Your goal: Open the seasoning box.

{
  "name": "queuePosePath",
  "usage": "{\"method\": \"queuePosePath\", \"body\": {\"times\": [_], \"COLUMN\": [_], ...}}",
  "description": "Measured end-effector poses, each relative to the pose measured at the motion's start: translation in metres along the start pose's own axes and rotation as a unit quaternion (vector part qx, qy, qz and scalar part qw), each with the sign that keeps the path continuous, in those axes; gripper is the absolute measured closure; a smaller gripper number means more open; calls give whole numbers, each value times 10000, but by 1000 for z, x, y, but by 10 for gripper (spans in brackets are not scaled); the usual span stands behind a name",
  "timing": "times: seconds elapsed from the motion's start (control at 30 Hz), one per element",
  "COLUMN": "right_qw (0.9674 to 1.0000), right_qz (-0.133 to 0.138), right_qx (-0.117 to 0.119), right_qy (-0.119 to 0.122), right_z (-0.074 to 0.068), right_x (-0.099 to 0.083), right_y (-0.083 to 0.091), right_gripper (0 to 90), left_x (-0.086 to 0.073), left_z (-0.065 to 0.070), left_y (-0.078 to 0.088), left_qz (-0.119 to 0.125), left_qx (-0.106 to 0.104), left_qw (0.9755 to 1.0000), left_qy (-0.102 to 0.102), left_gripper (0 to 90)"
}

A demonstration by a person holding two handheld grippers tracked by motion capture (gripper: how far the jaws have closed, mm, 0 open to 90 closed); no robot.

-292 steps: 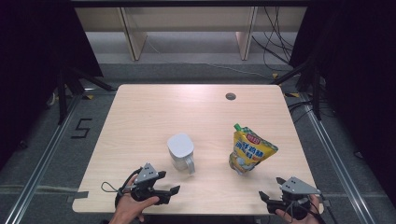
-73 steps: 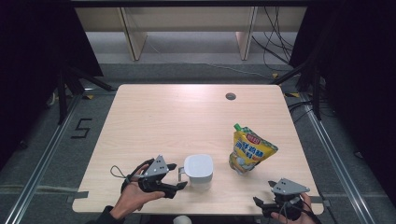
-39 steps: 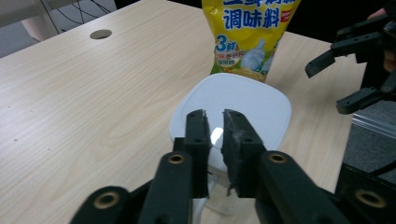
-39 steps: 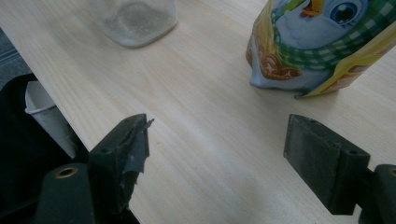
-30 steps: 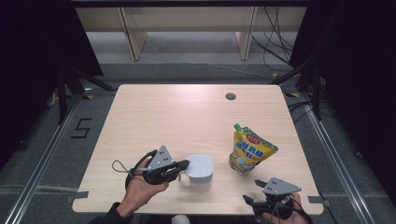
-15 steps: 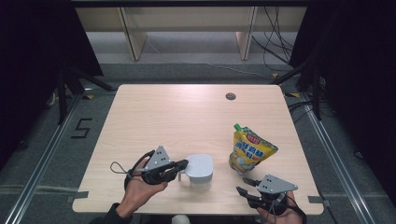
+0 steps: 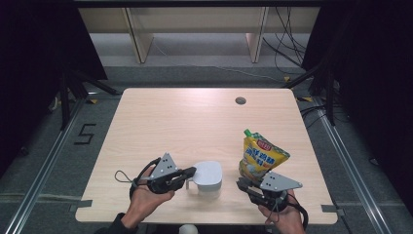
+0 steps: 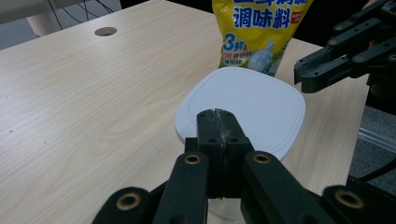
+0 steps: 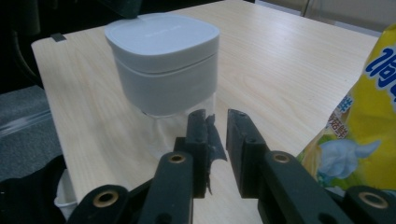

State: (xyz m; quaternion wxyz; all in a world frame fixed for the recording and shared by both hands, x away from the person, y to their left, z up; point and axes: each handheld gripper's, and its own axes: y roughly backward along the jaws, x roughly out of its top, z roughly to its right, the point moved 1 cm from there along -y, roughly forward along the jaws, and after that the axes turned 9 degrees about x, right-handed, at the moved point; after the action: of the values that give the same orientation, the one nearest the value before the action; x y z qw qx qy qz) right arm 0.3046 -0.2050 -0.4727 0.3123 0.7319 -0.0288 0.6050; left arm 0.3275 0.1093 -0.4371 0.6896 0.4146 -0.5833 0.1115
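Note:
A clear container with a white lid [image 7: 209,174] stands near the table's front edge. My left gripper [image 7: 192,170] lies at its left side, jaws shut pad to pad, tips against the lid's [image 8: 247,102] rim; what lies under them is hidden. A yellow seasoning pouch [image 7: 260,156] stands upright to the right of the container. My right gripper [image 7: 241,184] hovers just in front of the pouch and points at the container [image 9: 163,60]. Its jaws have just been closing and now leave a narrow gap [image 9: 217,114] with nothing in it.
The pale wooden table [image 7: 185,122] has a small cable hole [image 7: 240,101] at the back right. Shelving legs and cables stand beyond the far edge. A person's hands hold both grippers at the near edge.
My right gripper has moved left and forward, up to the pouch's base, and its jaws have narrowed. The left gripper and the container have stayed put.

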Motion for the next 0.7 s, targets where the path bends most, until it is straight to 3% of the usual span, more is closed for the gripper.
{"method": "queuePosePath", "body": {"times": [0.17,0.27,0.37,0.53,0.6,0.7], "right_qw": [9997,9998,9995,9997,9994,9994], "right_qz": [81,14,161,149,67,72], "right_qx": [37,92,241,138,178,237], "right_qy": [220,155,147,147,280,259], "right_z": [2,0,1,0,0,-1], "right_x": [3,4,5,6,7,8], "right_y": [-3,-4,-7,-11,-12,-15], "right_gripper": [850,861,867,875,875,876], "left_x": [-1,-1,-1,-2,-2,-2], "left_z": [0,1,2,0,0,0], "left_y": [0,1,1,1,1,2], "left_qz": [17,-2,23,34,45,15], "left_qx": [-3,41,41,5,3,28], "left_qw": [10000,10000,10000,10000,10000,10000], "left_qy": [3,14,22,28,9,52], "left_gripper": [888,889,889,889,889,889]}}
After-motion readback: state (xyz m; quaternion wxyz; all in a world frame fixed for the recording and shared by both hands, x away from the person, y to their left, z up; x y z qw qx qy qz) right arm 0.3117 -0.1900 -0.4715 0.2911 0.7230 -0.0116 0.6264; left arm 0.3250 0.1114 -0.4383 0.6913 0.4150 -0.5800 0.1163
